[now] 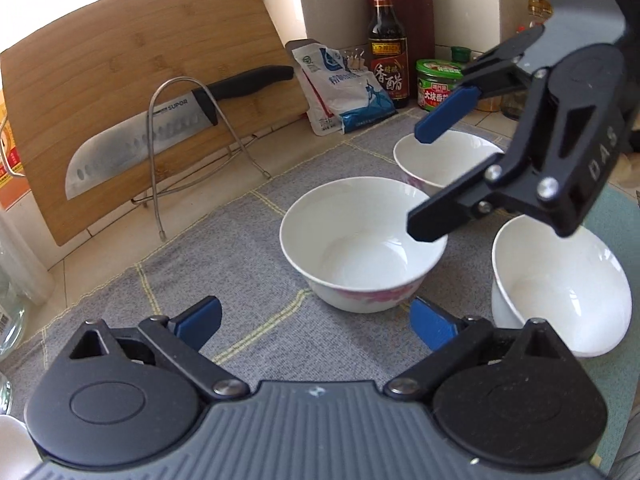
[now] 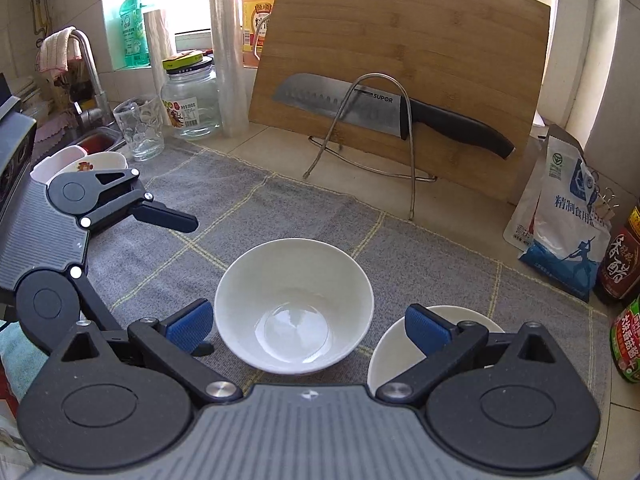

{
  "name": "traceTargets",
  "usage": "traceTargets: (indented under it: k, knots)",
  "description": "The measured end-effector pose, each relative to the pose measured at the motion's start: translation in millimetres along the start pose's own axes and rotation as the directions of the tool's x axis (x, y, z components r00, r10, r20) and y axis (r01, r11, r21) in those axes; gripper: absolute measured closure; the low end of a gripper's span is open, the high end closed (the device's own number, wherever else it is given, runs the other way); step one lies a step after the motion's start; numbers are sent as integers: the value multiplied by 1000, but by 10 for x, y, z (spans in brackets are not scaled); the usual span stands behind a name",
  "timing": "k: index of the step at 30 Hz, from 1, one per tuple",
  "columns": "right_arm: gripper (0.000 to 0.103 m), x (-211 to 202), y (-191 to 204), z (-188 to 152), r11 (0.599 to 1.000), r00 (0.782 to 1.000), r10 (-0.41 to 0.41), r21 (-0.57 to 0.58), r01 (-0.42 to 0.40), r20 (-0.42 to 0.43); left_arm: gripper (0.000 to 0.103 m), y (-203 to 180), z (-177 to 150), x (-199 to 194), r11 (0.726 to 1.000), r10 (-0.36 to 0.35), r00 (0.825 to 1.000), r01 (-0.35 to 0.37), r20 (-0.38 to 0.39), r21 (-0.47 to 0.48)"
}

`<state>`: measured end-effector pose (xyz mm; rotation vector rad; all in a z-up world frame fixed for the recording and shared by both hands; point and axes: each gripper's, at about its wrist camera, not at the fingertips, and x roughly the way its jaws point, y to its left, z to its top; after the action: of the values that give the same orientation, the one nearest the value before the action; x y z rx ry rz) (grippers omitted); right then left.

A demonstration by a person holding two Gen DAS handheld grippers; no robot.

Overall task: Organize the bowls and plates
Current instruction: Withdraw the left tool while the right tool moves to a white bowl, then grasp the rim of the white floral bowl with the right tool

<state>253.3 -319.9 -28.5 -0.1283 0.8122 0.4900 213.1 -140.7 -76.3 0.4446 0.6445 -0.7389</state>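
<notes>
Jaws: left gripper (image 1: 316, 320) spread, empty; right gripper (image 2: 308, 322) spread, empty. Three white bowls (image 1: 362, 240) upright on grey cloth (image 1: 240, 248) mid-worktop, near one another. Cutting board (image 2: 400, 60) with knife (image 2: 384, 106) at rear edge.

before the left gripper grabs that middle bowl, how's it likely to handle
The middle bowl looks like glazed white ceramic, so probably stiff, breakable and slick under the pads. Its foot is narrower than its rim, so a push high on the wall might tip it. The cloth beneath may drag rather than let it slide.
</notes>
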Motion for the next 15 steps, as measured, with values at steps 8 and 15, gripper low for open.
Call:
traceTargets:
  k: [8,15]
  knots:
    - [0,309,-171,165,997,996,70,41,-68,-47,9,53,20,130,998,-66,998,66,2,-12]
    - [1,472,-241,195,992,989,110,79,-103,-96,13,19,60,232,994,-106,994,107,-8,21]
